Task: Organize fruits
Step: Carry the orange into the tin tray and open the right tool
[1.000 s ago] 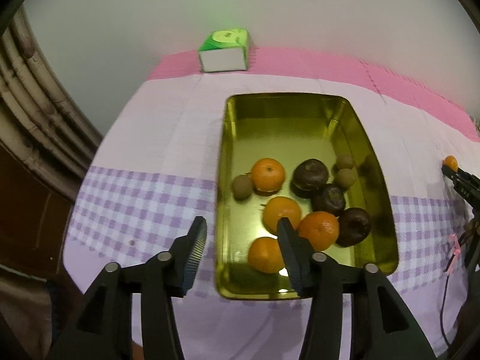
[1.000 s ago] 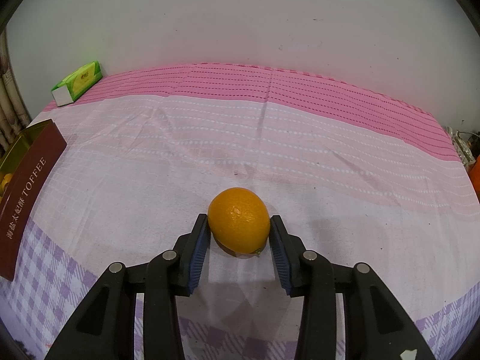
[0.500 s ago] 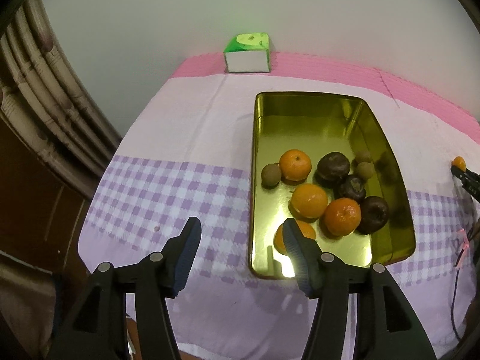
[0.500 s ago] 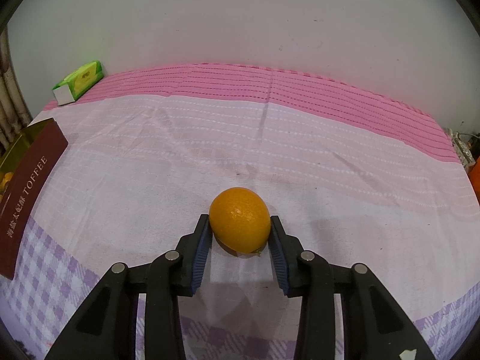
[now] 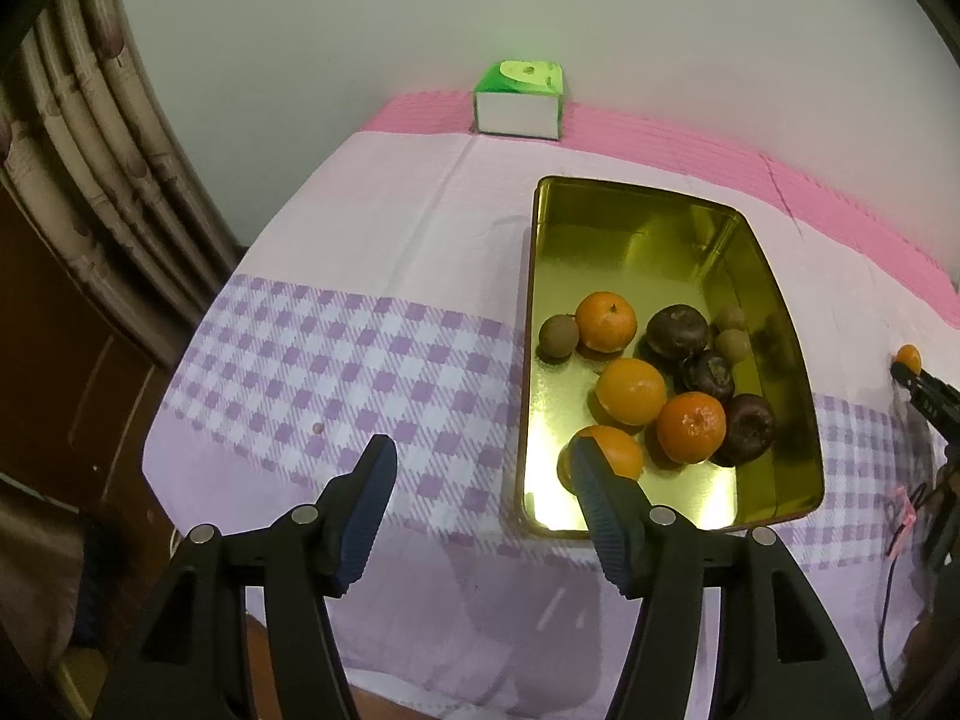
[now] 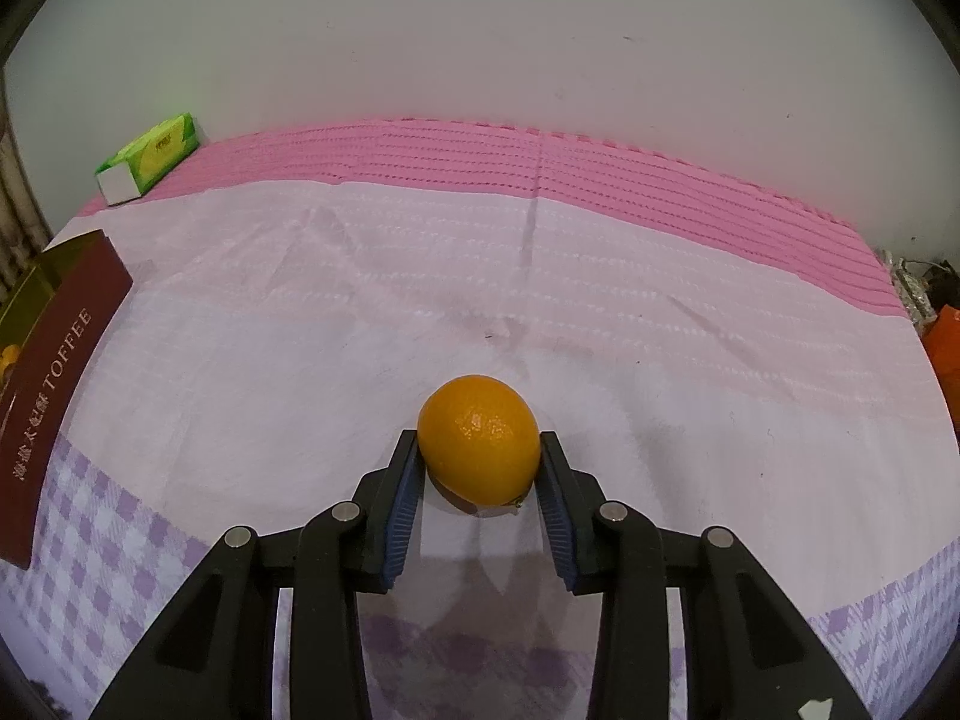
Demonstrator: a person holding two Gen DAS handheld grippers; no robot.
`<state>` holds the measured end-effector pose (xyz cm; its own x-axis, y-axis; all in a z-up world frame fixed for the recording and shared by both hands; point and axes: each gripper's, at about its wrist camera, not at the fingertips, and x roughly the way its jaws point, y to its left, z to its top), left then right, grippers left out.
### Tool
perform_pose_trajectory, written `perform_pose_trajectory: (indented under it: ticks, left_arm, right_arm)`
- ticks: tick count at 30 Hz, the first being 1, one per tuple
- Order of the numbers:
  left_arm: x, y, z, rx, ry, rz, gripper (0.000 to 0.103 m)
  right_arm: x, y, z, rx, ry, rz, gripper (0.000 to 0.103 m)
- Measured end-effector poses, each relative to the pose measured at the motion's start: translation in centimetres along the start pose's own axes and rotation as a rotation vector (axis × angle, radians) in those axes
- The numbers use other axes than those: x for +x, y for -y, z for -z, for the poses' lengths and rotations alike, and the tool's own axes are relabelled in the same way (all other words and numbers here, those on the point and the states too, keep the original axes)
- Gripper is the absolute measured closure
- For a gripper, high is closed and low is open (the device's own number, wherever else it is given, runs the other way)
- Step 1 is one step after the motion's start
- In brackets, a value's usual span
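Right of the gold tin (image 5: 774, 300), the orange (image 6: 479, 441) sits on the cloth, clamped across its middle by the right gripper (image 6: 478, 480) — firm, smooth, apt to roll. The left gripper (image 5: 480, 483), empty, is opening beside the tin.

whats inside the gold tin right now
In the gold tin: four oranges, three dark fruits, three small brown ones. One left finger partly covers the nearest orange.

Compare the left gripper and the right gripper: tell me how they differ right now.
The left gripper has nothing between its jaws, which are opening; the right gripper is closed on an orange. The left hovers beside the gold tin; the right sits over bare tablecloth. Both have black arms and blue pads.
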<state>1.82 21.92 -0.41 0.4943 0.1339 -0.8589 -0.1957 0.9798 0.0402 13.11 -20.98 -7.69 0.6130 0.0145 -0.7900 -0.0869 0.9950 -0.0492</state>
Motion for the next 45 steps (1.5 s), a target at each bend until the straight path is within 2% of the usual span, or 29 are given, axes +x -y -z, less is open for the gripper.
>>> perform_pose_trajectory:
  ticks: [6,11,20,27,33,45]
  left_arm:
    - [0.4,0.1,0.1,0.009,-0.006,0.002,0.04]
    - [0.5,-0.1,0.0,-0.005,-0.003,0.0,0.038]
    - [0.9,-0.5,0.0,-0.026,-0.014,-0.017,0.037]
    - [0.9,-0.8,0.0,-0.039,-0.008,-0.016,0.037]
    - [0.8,-0.9,0.0,-0.043,-0.006,-0.02,0.037]
    - [0.8,-1.0,0.0,-0.063,-0.003,-0.029,0.037]
  right_arm:
    - [-1.5,-1.1,-0.2,0.006,0.011,-0.021,0.068]
    - [-3.4,-3.2,-0.9,0.004,0.031,-0.083,0.068]
    - [-6.9,-12.1,-2.3,-0.119,0.072,-0.262,0.068]
    - [-8.2,-18.0,-1.8,-0.173,0.056,-0.372,0.068]
    - [-8.3,-21.9,-1.5,-0.227,0.044,-0.411,0.068]
    - [-7.9,-25.7,-0.4,-0.313,0.027,-0.426,0.068]
